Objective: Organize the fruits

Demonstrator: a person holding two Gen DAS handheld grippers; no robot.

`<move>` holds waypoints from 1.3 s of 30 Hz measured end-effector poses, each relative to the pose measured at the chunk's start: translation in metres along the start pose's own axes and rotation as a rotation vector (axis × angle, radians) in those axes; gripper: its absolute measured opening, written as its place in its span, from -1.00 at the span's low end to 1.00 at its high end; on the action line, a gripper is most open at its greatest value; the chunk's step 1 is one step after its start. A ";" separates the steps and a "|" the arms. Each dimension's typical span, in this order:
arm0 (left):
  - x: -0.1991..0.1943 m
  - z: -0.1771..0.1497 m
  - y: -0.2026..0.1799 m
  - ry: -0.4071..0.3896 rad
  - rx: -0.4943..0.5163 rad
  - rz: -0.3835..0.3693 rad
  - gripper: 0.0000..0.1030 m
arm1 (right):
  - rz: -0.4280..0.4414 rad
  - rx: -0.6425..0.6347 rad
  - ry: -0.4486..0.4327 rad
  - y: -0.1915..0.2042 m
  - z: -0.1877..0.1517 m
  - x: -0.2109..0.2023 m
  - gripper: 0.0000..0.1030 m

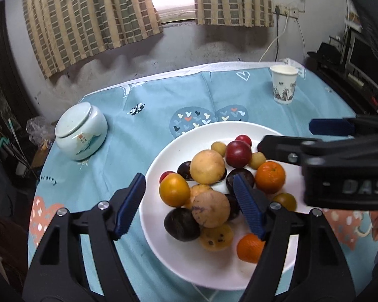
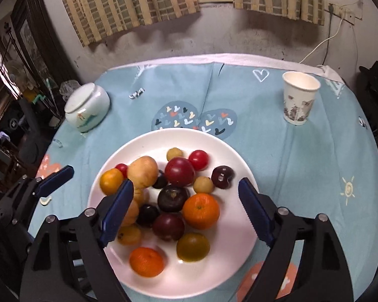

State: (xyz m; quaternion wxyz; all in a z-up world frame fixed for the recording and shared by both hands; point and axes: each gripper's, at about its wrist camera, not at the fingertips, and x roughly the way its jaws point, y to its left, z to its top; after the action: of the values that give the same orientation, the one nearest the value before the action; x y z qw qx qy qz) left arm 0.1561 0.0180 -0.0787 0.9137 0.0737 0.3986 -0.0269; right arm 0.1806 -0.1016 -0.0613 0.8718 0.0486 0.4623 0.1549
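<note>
— Where's the fruit?
— Piled on the white plate (image 2: pixel 239 156) on the bench (image 2: pixel 315 163).
— The tongs?
— Left tongs (image 1: pixel 189 201) and right tongs (image 2: pixel 186 209) both spread wide, empty — above the plate.

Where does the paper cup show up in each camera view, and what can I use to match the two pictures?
Left wrist view: the paper cup stands upper right, beyond the white plate.
Right wrist view: the paper cup stands upper right, on the blue tablecloth.
Shared landmark: the pale ceramic jar at the table's left edge.
</note>
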 end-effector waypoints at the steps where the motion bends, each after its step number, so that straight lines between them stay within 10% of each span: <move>1: -0.006 -0.001 0.002 -0.004 -0.009 -0.005 0.44 | 0.003 0.006 -0.013 0.000 -0.003 -0.008 0.66; 14: -0.111 -0.023 0.035 -0.100 -0.149 -0.017 0.87 | -0.100 0.000 -0.219 0.035 -0.124 -0.120 0.66; 39: -0.189 -0.036 0.036 -0.203 -0.182 0.035 0.94 | -0.123 -0.094 -0.320 0.080 -0.132 -0.172 0.66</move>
State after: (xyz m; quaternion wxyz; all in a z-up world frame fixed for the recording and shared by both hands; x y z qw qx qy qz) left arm 0.0055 0.0574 0.0400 0.9526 -0.0058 0.3037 0.0180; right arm -0.0364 -0.0880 0.0181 0.9433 0.0034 0.3120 0.1133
